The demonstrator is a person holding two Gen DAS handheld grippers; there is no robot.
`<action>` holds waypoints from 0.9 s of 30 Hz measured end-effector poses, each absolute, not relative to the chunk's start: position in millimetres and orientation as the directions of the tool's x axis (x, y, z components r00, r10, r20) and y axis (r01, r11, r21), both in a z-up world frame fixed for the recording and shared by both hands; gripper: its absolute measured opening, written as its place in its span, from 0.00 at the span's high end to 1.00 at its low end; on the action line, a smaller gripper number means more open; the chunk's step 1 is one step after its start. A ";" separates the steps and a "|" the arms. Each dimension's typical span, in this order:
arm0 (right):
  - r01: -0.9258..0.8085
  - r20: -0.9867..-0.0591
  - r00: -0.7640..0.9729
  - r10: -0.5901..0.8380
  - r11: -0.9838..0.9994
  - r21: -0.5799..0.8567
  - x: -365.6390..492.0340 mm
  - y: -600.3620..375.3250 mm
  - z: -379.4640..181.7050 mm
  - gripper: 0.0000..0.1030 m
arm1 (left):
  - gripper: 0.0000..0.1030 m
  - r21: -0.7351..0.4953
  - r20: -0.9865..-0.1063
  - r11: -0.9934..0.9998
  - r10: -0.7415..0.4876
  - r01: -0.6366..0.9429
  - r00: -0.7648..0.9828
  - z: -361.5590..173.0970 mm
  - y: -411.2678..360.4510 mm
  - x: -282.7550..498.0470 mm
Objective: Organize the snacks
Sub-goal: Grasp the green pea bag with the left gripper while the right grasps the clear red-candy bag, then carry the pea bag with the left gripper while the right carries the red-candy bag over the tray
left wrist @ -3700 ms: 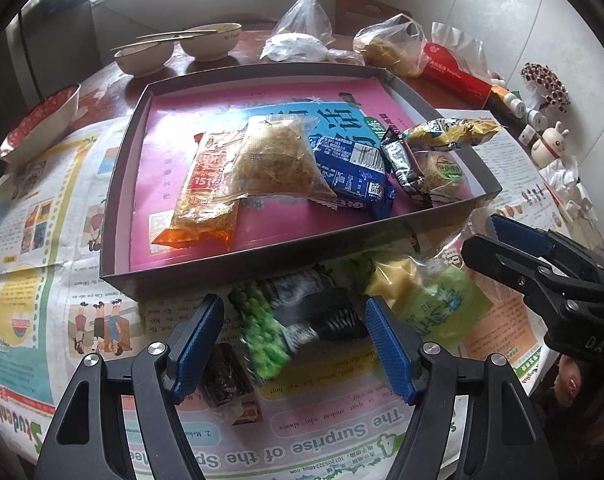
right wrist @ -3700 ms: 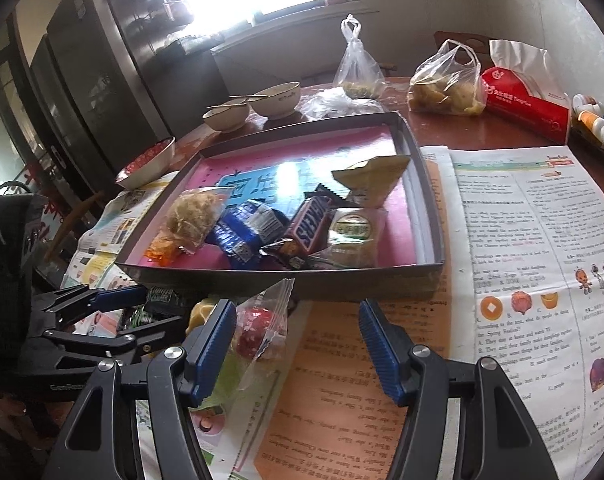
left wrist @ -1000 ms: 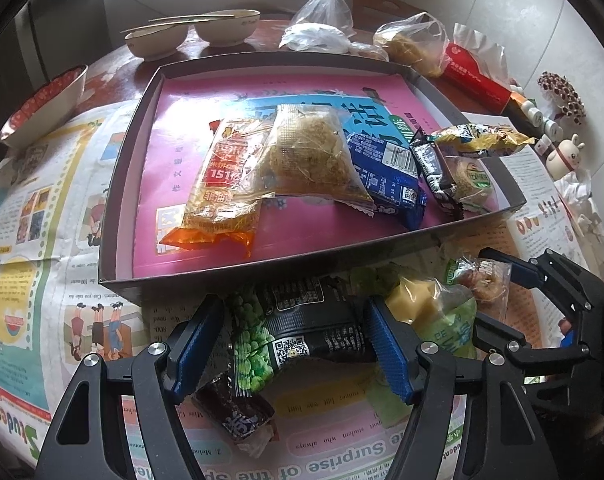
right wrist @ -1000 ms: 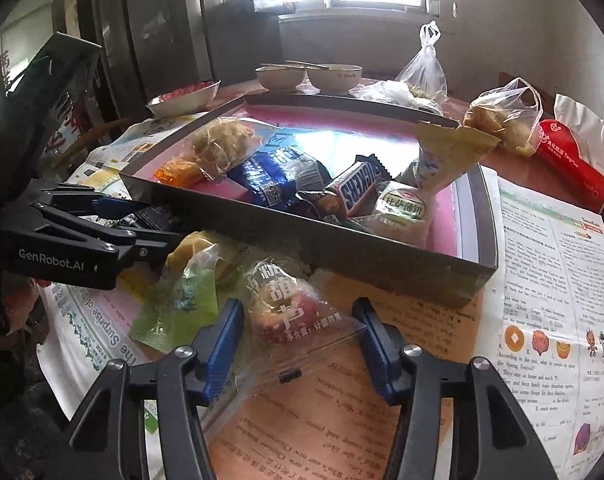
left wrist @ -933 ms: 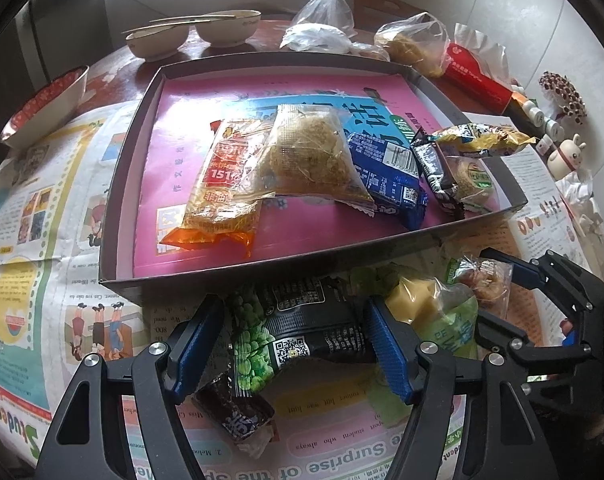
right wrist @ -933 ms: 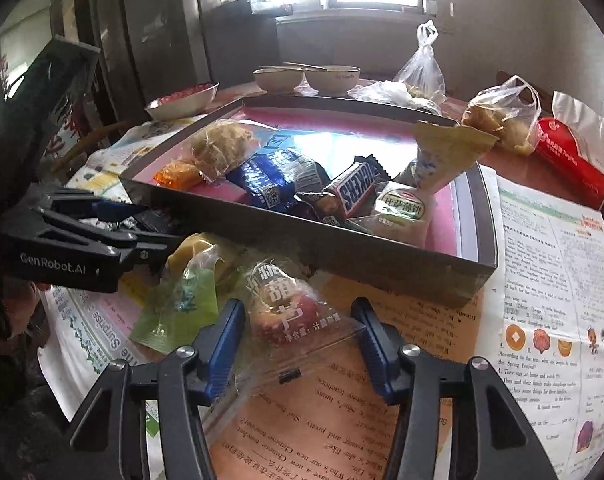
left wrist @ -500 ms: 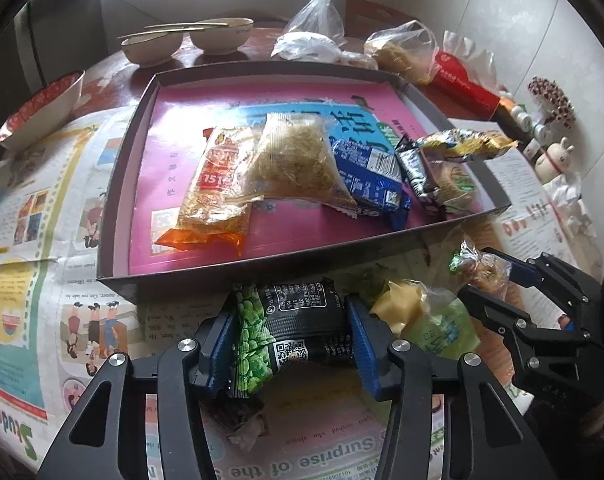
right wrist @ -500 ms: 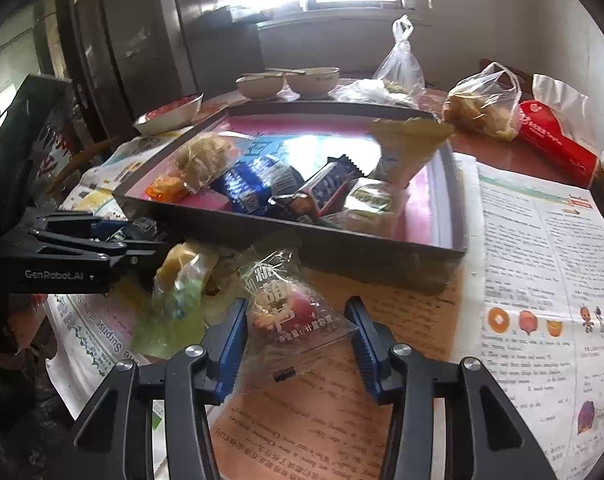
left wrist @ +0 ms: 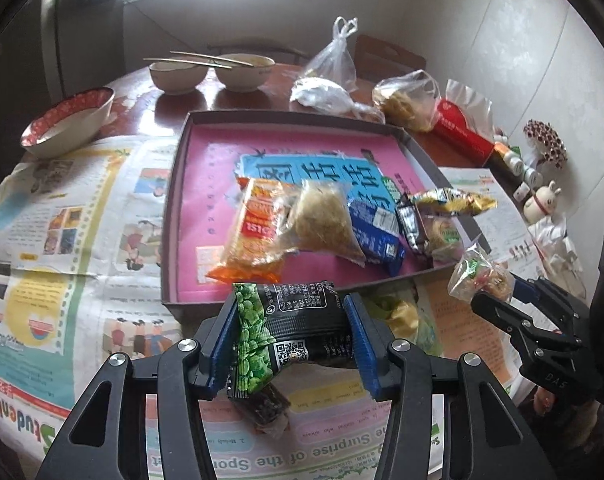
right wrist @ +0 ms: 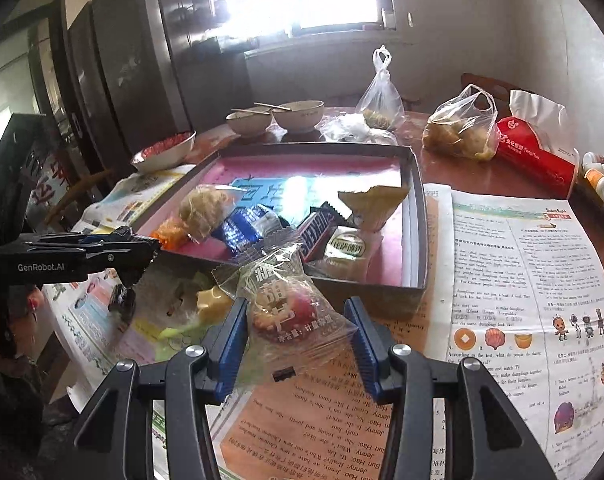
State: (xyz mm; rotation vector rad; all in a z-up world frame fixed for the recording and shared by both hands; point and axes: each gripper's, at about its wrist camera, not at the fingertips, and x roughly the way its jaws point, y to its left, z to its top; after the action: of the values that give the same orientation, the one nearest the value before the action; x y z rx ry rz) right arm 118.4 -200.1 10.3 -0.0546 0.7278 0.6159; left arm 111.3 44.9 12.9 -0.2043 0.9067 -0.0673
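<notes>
My left gripper (left wrist: 290, 340) is shut on a black and green pea snack packet (left wrist: 286, 332) and holds it above the newspaper, in front of the tray (left wrist: 170, 216). My right gripper (right wrist: 296, 338) is shut on a clear packet with a red candied snack (right wrist: 286, 308), lifted near the tray's front wall (right wrist: 381, 296). The tray, with a pink and blue lining, holds several snacks: an orange packet (left wrist: 258, 228), a noodle bag (left wrist: 325, 216), a blue packet (left wrist: 375, 228), a Snickers bar (right wrist: 315, 236). A yellow-green packet (left wrist: 397, 316) and a dark small packet (left wrist: 268, 410) lie on the newspaper.
Newspapers (left wrist: 62, 220) cover the table around the tray. Bowls with chopsticks (left wrist: 210, 70), a red-rimmed bowl (left wrist: 68, 122), plastic bags (left wrist: 405, 98), a red tissue pack (right wrist: 535, 154) and small bottles and figurines (left wrist: 537, 184) stand behind and to the right.
Both grippers closed on their packets and lifted them off the newspaper. The pea packet and the candied snack packet now hang above the table near the tray's front edge.
</notes>
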 end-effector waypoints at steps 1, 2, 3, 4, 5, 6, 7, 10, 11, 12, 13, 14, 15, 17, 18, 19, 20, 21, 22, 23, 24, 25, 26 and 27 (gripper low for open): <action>-0.543 -0.636 0.580 0.509 0.823 0.163 119.0 -200.4 10.8 0.53 | 0.49 -0.207 -0.773 0.978 -0.144 -0.031 0.618 13.8 45.8 111.9; -0.542 -0.635 0.580 0.511 0.824 0.168 119.5 -201.0 11.4 0.53 | 0.49 -0.209 -0.772 0.977 -0.145 -0.033 0.619 14.5 46.3 112.7; -0.535 -0.634 0.582 0.510 0.827 0.174 120.9 -201.8 12.3 0.53 | 0.49 -0.210 -0.771 0.977 -0.145 -0.032 0.621 15.1 46.4 113.5; -0.533 -0.632 0.582 0.511 0.827 0.178 121.5 -202.7 12.4 0.53 | 0.49 -0.211 -0.769 0.977 -0.145 -0.033 0.622 15.6 46.2 114.4; -0.531 -0.630 0.584 0.512 0.828 0.181 122.4 -203.5 13.0 0.53 | 0.49 -0.211 -0.769 0.977 -0.145 -0.033 0.623 15.9 46.2 115.6; -0.526 -0.627 0.588 0.511 0.830 0.184 123.1 -204.6 13.9 0.53 | 0.49 -0.211 -0.768 0.977 -0.145 -0.031 0.624 16.5 45.8 117.1; -0.524 -0.626 0.589 0.511 0.831 0.185 123.8 -205.7 14.6 0.53 | 0.49 -0.211 -0.767 0.977 -0.145 -0.032 0.626 17.0 45.2 118.6; -0.513 -0.621 0.598 0.506 0.837 0.187 125.6 -208.6 15.8 0.53 | 0.49 -0.210 -0.765 0.977 -0.145 -0.030 0.627 17.7 43.4 123.8; -0.510 -0.621 0.601 0.504 0.840 0.188 126.1 -209.5 16.1 0.53 | 0.49 -0.210 -0.765 0.977 -0.146 -0.028 0.628 17.7 42.5 125.7; -0.506 -0.620 0.603 0.503 0.841 0.191 127.4 -210.5 16.5 0.53 | 0.49 -0.209 -0.765 0.978 -0.146 -0.028 0.627 17.6 41.6 127.9; -0.504 -0.619 0.604 0.502 0.842 0.192 128.4 -211.3 16.9 0.53 | 0.49 -0.207 -0.766 0.978 -0.144 -0.028 0.626 17.4 40.5 130.1; -0.500 -0.618 0.607 0.499 0.845 0.191 129.6 -212.3 17.1 0.53 | 0.49 -0.206 -0.766 0.978 -0.146 -0.024 0.626 17.2 39.1 132.5; -0.496 -0.619 0.609 0.496 0.847 0.191 130.7 -213.1 17.2 0.53 | 0.49 -0.205 -0.767 0.979 -0.146 -0.023 0.625 16.8 38.3 134.3; -0.489 -0.619 0.613 0.491 0.851 0.190 133.1 -214.3 17.1 0.53 | 0.49 -0.203 -0.769 0.979 -0.146 -0.020 0.623 15.7 36.2 138.8; -0.484 -0.620 0.616 0.487 0.854 0.189 134.6 -214.9 17.0 0.53 | 0.49 -0.202 -0.769 0.979 -0.147 -0.018 0.622 15.3 35.4 140.3; -0.483 -0.620 0.616 0.486 0.855 0.190 136.0 -215.0 17.0 0.53 | 0.49 -0.200 -0.771 0.980 -0.147 -0.017 0.620 14.6 34.3 142.5; -0.482 -0.620 0.616 0.485 0.855 0.191 137.7 -215.6 17.1 0.53 | 0.49 -0.201 -0.771 0.979 -0.150 -0.014 0.619 14.0 33.4 144.2; -0.477 -0.620 0.619 0.482 0.858 0.191 139.8 -216.1 17.3 0.53 | 0.49 -0.202 -0.771 0.979 -0.152 -0.012 0.618 13.7 32.6 145.4; -0.477 -0.619 0.620 0.483 0.858 0.192 140.8 -216.2 17.5 0.53 | 0.49 -0.202 -0.772 0.979 -0.152 -0.011 0.617 13.2 31.8 147.1; -0.477 -0.618 0.620 0.484 0.857 0.193 142.2 -216.3 17.6 0.53 | 0.49 -0.201 -0.772 0.980 -0.152 -0.010 0.617 13.0 31.2 148.4; -0.473 -0.618 0.622 0.480 0.860 0.192 144.1 -216.4 17.7 0.53 | 0.49 -0.200 -0.772 0.980 -0.151 -0.010 0.617 12.8 30.8 150.2; -0.471 -0.618 0.623 0.479 0.861 0.192 146.0 -216.3 17.7 0.53 | 0.49 -0.200 -0.772 0.980 -0.152 -0.010 0.617 12.6 30.7 151.5; -0.471 -0.618 0.622 0.480 0.861 0.193 147.0 -215.8 17.7 0.53 | 0.49 -0.201 -0.772 0.979 -0.154 -0.008 0.617 12.4 30.4 152.9; -0.469 -0.618 0.624 0.479 0.862 0.194 148.5 -215.7 17.6 0.53 | 0.49 -0.203 -0.772 0.979 -0.156 -0.007 0.616 12.1 30.0 154.8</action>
State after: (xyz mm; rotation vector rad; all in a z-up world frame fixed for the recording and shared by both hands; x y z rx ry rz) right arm 148.5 -215.7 17.6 0.0145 0.7139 0.5439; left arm 154.8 30.0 12.1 -0.1928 0.9047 -0.0864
